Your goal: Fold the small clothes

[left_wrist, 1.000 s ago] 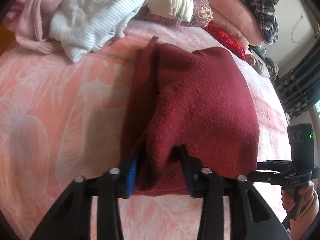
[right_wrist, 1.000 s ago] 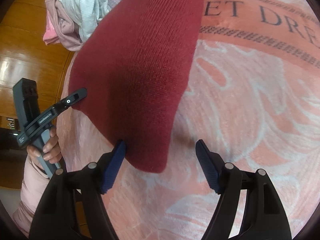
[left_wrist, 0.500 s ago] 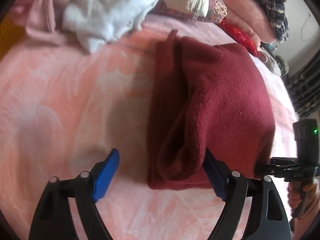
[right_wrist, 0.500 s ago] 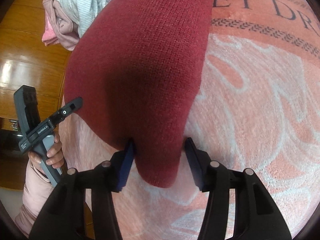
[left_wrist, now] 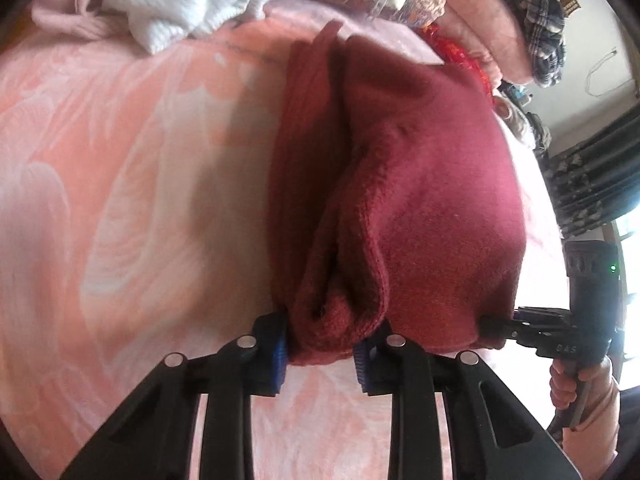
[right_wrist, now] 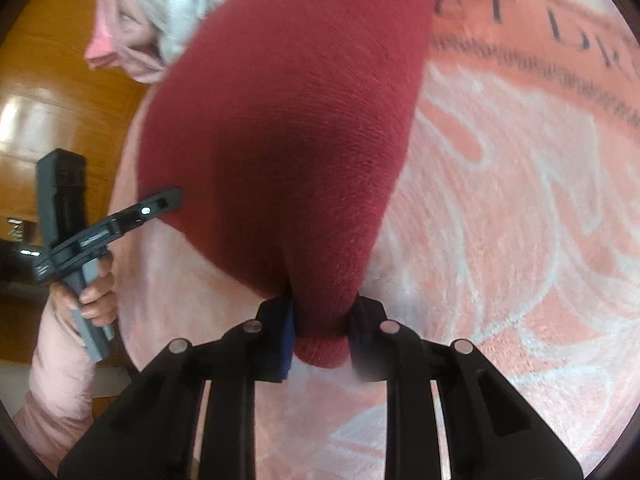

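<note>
Now we grip the dark red knit garment (left_wrist: 420, 184) at two near corners, so its edge can be carried over together and the fold stays even. Our left gripper (left_wrist: 320, 346) is clamped on the bunched, layered corner; our right gripper (right_wrist: 322, 332) pinches the other. From both, the garment stretches away across the pink bedspread (left_wrist: 120, 200).
</note>
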Demonstrator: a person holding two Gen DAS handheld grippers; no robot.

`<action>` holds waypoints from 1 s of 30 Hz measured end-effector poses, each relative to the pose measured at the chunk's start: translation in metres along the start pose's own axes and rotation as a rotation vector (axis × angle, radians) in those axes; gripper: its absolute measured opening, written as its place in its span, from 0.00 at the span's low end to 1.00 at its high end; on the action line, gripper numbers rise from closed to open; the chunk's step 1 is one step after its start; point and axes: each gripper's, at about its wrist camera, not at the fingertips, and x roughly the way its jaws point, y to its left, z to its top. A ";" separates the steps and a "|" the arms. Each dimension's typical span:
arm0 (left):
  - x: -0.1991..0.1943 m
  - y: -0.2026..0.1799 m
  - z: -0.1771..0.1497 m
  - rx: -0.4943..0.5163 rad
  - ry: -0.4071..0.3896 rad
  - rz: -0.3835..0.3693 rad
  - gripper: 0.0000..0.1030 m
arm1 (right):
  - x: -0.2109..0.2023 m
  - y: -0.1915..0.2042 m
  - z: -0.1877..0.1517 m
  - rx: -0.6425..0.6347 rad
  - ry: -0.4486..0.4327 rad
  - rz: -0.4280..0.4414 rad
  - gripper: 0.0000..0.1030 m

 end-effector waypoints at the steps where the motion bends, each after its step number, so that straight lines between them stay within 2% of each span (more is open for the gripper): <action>1: 0.001 -0.002 0.000 0.010 -0.003 0.011 0.27 | 0.000 0.003 0.000 -0.001 0.000 -0.011 0.21; 3: 0.002 -0.005 0.001 0.010 -0.002 0.024 0.27 | 0.000 0.012 0.001 -0.025 -0.002 -0.048 0.23; 4: 0.002 -0.006 0.001 0.015 -0.005 0.029 0.29 | -0.001 0.017 0.001 -0.042 -0.003 -0.073 0.28; 5: 0.000 -0.008 0.001 0.026 -0.004 0.038 0.31 | -0.003 0.020 0.000 -0.046 -0.009 -0.085 0.39; 7: -0.006 -0.016 0.002 0.054 -0.021 0.072 0.46 | -0.013 0.026 -0.007 -0.059 -0.021 -0.112 0.52; 8: -0.011 -0.021 0.002 0.078 -0.025 0.099 0.52 | -0.021 0.029 -0.010 -0.075 -0.035 -0.130 0.52; 9: -0.016 -0.023 0.002 0.101 -0.027 0.122 0.64 | -0.028 0.032 -0.012 -0.084 -0.047 -0.150 0.53; 10: -0.021 -0.025 0.002 0.123 -0.037 0.136 0.67 | -0.033 0.030 -0.012 -0.084 -0.053 -0.158 0.55; 12: -0.038 -0.026 0.009 0.147 -0.073 0.149 0.67 | -0.047 0.030 -0.011 -0.057 -0.072 -0.175 0.55; 15: -0.061 -0.021 0.026 0.113 -0.137 0.110 0.68 | -0.067 0.030 0.002 -0.021 -0.112 -0.181 0.55; 18: -0.068 -0.030 0.062 0.088 -0.182 0.092 0.68 | -0.073 0.039 0.014 -0.016 -0.136 -0.176 0.55; 24: -0.027 -0.056 0.120 0.095 -0.148 0.077 0.68 | -0.049 0.057 0.029 -0.053 -0.097 -0.146 0.55; 27: -0.004 -0.059 0.137 0.093 -0.127 0.105 0.68 | -0.039 0.054 0.031 -0.064 -0.091 -0.157 0.56; 30: 0.018 -0.054 0.151 0.050 -0.102 0.082 0.67 | -0.033 0.054 0.034 -0.083 -0.091 -0.155 0.57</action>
